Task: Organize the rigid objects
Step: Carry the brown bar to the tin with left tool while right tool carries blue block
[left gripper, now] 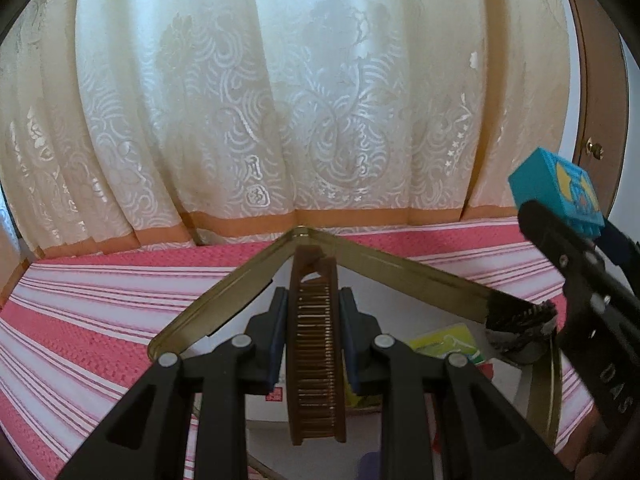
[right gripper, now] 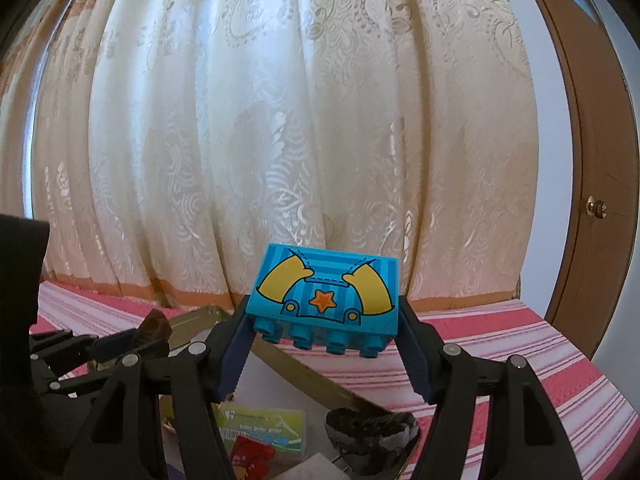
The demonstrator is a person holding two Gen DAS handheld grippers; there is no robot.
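Observation:
My left gripper (left gripper: 314, 304) is shut on a brown comb (left gripper: 314, 344), held on edge above a gold-rimmed metal box (left gripper: 400, 270). My right gripper (right gripper: 326, 320) is shut on a blue toy brick (right gripper: 326, 292) printed with yellow arms and an orange star, studs facing down, held above the box's far rim (right gripper: 320, 376). The brick and right gripper also show at the right of the left wrist view (left gripper: 556, 190). The left gripper with the comb shows at the left of the right wrist view (right gripper: 148, 334).
The box sits on a pink-and-white striped cloth (left gripper: 100, 292). Inside it lie a green card (right gripper: 264, 428), a red item (right gripper: 250, 456) and a dark bristly brush (right gripper: 368, 426). A cream curtain (left gripper: 280, 100) hangs behind; a brown door (right gripper: 592, 200) stands right.

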